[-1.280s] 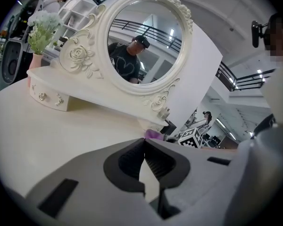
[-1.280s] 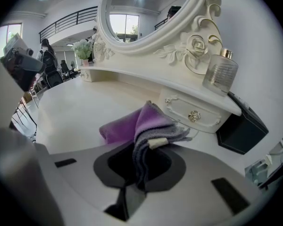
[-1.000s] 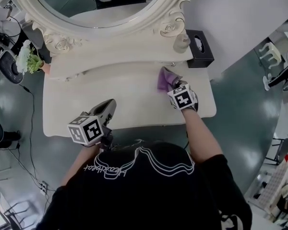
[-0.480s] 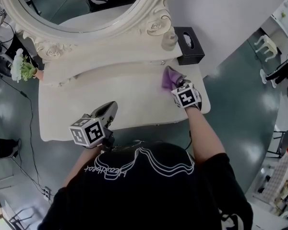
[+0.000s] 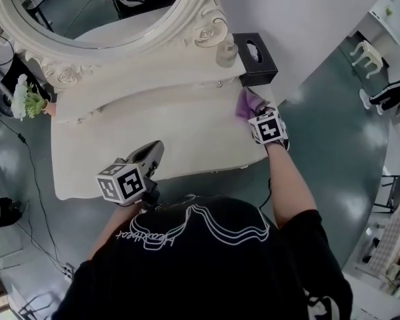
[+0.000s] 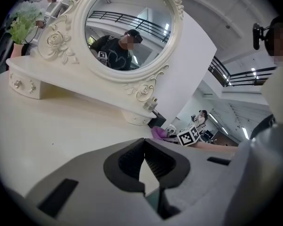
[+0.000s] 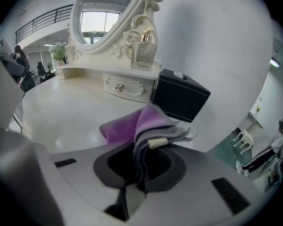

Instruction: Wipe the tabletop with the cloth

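Cloth (image 5: 247, 103) — pinched in right tongs (image 5: 255, 114) — lies beside black box (image 5: 255, 59); left tongs (image 5: 152, 151) closed, empty.

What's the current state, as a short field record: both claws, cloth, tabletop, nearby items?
right claw: shut on the cloth, at the far right corner of the tabletop
left claw: shut, empty, near the front edge
cloth: purple, bunched, its lower part on the tabletop
tabletop: cream-white
nearby: black box just behind the cloth; perfume bottle on the shelf under the mirror
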Motion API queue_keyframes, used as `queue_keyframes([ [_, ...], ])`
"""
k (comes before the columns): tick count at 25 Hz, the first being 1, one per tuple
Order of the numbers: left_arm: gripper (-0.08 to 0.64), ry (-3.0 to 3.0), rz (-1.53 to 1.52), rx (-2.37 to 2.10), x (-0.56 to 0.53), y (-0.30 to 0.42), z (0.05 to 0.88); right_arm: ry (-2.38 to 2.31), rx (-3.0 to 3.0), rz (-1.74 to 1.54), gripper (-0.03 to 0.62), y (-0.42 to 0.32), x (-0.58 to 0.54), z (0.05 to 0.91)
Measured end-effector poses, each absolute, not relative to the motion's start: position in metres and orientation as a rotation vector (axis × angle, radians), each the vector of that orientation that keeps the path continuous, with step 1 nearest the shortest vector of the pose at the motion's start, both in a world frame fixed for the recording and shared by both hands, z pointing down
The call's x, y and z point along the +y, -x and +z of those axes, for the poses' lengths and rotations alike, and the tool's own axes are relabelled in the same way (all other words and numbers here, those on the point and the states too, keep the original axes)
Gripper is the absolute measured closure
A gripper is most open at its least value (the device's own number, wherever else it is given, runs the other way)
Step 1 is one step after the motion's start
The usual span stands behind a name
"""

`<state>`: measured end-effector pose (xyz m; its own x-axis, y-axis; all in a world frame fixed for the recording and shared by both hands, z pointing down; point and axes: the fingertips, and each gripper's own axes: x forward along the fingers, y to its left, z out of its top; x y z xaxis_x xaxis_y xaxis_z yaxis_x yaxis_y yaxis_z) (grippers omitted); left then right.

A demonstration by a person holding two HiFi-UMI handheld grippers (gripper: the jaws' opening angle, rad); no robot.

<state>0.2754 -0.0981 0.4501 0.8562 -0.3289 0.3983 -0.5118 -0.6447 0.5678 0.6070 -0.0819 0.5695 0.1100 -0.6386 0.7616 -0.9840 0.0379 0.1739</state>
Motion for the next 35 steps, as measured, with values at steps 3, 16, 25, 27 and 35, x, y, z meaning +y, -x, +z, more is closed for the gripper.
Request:
queue_keyframes([
  [3, 0.556, -2.329, 0.348, -0.602, -0.096, -0.276, 0.45, -1.703, -1.581, 0.624, 0.545, -0.621, -0.076, 0.57],
  [16, 0.556, -2.306, 0.396, -0.635, -0.091, -0.256, 0.457, -1.854, -1.463, 0.692, 0.543, -0.678, -0.05, 0.566],
  [25, 0.555, -2.286, 0.337, -0.677, -0.107, -0.214, 0.452, -1.922, -1.464, 0.518, 0.545, -0.655, -0.057, 0.518],
  [27, 0.557, -2.273, 0.318, -0.694, -0.109, -0.199, 0.452, -1.891, -1.566, 0.479, 0.545, -0.618, -0.068, 0.499],
  [35, 0.557, -2.255, 0.242, -0.773, -0.122, -0.122, 0.433, -1.734, -2.071, 0.527, 0.543, -0.428, -0.115, 0.446],
])
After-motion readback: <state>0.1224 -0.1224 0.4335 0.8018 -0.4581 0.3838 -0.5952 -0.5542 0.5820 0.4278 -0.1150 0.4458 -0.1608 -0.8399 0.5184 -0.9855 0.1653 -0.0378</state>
